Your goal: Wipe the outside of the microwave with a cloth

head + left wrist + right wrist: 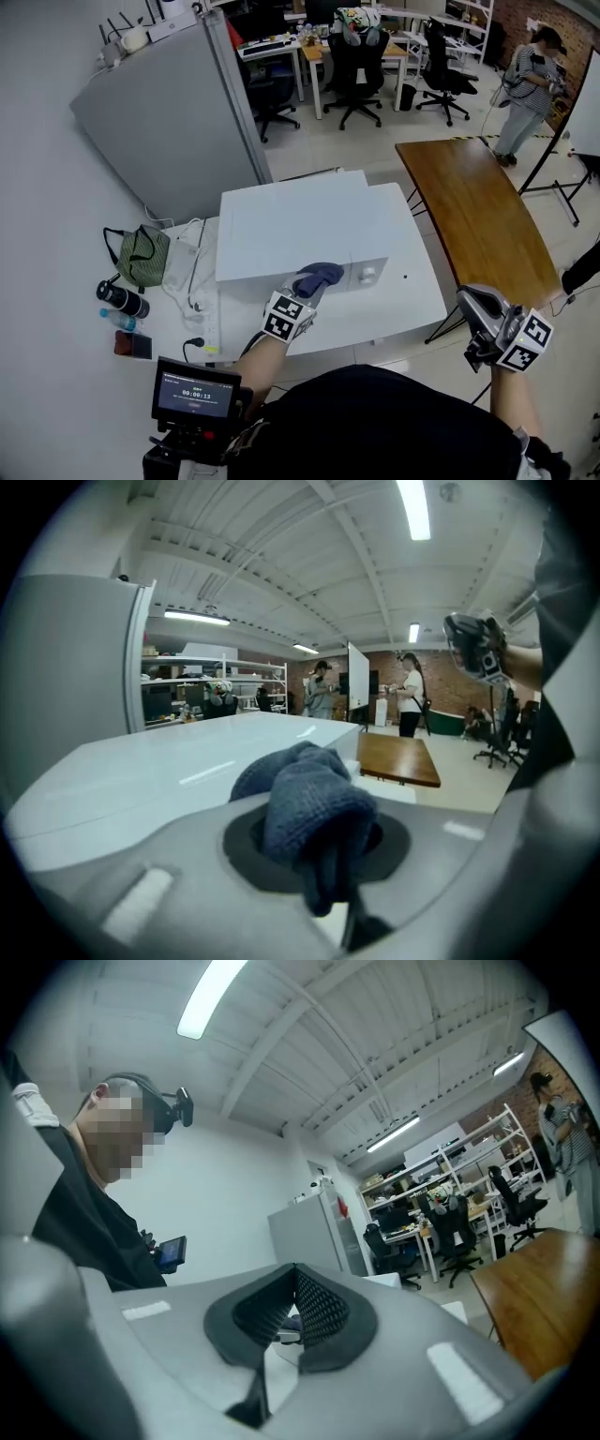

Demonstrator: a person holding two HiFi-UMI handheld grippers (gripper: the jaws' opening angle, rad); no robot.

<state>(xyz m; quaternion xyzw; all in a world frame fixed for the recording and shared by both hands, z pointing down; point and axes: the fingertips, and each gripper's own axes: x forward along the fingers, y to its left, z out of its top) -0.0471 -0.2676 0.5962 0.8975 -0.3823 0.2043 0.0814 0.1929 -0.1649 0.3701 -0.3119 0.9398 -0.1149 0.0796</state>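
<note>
My left claw is clenched on a bunched, knitted blue cloth pressed to the top front edge of the smooth, boxy white microwave on the white table, while my right claw hangs pinched together and empty off the table's right edge, over open floor beside a long wooden table.

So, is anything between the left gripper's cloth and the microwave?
Nothing visible. The left gripper holds the blue cloth right at the white microwave's top front edge; the right gripper hangs off to the side.
</note>
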